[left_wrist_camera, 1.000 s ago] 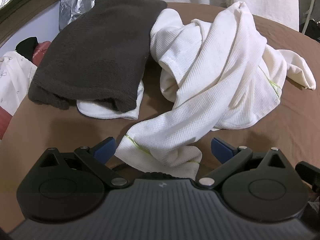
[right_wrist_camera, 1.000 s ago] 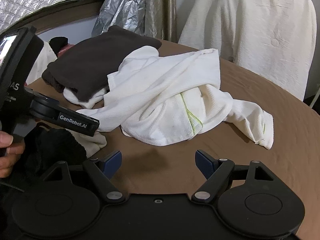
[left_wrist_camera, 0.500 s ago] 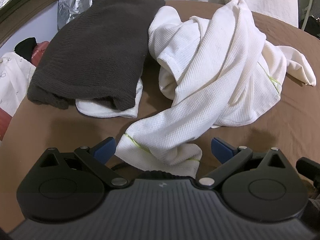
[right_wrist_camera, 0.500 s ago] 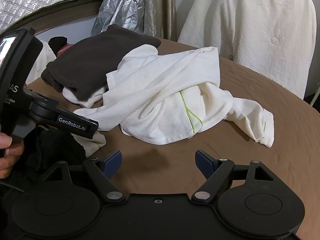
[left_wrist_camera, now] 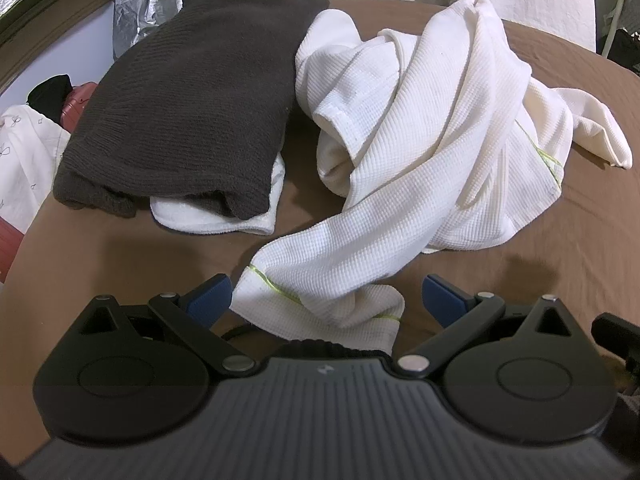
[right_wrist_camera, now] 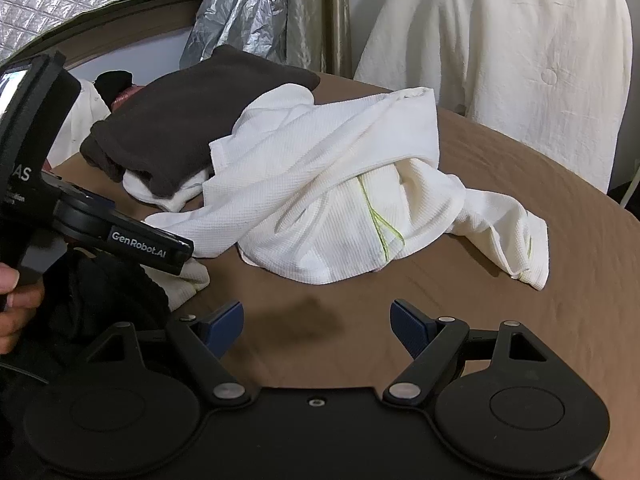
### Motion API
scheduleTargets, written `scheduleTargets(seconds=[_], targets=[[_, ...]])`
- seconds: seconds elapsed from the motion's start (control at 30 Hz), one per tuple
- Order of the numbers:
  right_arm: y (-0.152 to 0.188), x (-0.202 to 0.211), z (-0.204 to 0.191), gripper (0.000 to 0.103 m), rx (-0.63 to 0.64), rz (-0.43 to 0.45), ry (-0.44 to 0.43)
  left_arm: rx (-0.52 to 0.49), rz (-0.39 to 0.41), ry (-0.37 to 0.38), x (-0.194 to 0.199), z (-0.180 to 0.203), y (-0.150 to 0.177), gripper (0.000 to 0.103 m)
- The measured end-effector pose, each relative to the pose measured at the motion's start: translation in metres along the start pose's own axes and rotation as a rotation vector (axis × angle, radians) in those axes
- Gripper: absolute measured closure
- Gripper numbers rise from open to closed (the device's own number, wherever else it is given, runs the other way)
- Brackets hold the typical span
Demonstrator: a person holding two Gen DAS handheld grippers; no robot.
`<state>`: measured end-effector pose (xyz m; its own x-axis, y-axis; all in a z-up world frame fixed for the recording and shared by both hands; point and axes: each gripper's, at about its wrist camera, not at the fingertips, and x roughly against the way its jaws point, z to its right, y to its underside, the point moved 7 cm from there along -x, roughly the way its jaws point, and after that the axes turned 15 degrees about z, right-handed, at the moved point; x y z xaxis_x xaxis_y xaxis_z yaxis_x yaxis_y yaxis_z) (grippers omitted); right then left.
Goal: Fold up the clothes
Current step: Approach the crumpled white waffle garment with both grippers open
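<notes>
Little has changed since a second ago: my left tool [left_wrist_camera: 324,294] stays spread around the white garment's cuff [left_wrist_camera: 320,300], my right tool [right_wrist_camera: 318,320] stays apart over the bare bench [right_wrist_camera: 520,320]. One crumpled white garment [right_wrist_camera: 320,200], one folded dark garment [left_wrist_camera: 192,92].

A white waffle-knit garment [left_wrist_camera: 432,152] lies crumpled on the brown table, one sleeve trailing toward the near edge (yellow-green stitching along its seams). Beside it, touching, a folded dark brown sweater [left_wrist_camera: 192,96] rests atop a folded white cloth [left_wrist_camera: 224,222].
</notes>
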<state>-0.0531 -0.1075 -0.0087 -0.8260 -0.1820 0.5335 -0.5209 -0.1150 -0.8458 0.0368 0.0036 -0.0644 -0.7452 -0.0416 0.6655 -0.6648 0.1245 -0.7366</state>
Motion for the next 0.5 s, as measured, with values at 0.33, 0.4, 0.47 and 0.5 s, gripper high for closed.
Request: scheduleTargets(seconds=[0.33,0.4,0.47,0.5], targets=[[0.002,-0.002,0.003,0.019,-0.01,-0.007,-0.003,-0.018,-0.008,0.017,-0.002,0.002,0.0,0.0],[0.004,-0.003,0.005,0.019,-0.018,-0.007,-0.01,-0.019,-0.005,0.026,-0.003,0.002,0.0,0.0],[0.003,-0.004,0.01,0.019,-0.075,0.001,-0.046,-0.014,0.003,0.039,-0.004,0.002,-0.001,0.0],[0.002,-0.004,0.015,0.019,-0.137,0.009,-0.077,-0.011,0.008,0.047,-0.004,0.002,-0.002,0.0]])
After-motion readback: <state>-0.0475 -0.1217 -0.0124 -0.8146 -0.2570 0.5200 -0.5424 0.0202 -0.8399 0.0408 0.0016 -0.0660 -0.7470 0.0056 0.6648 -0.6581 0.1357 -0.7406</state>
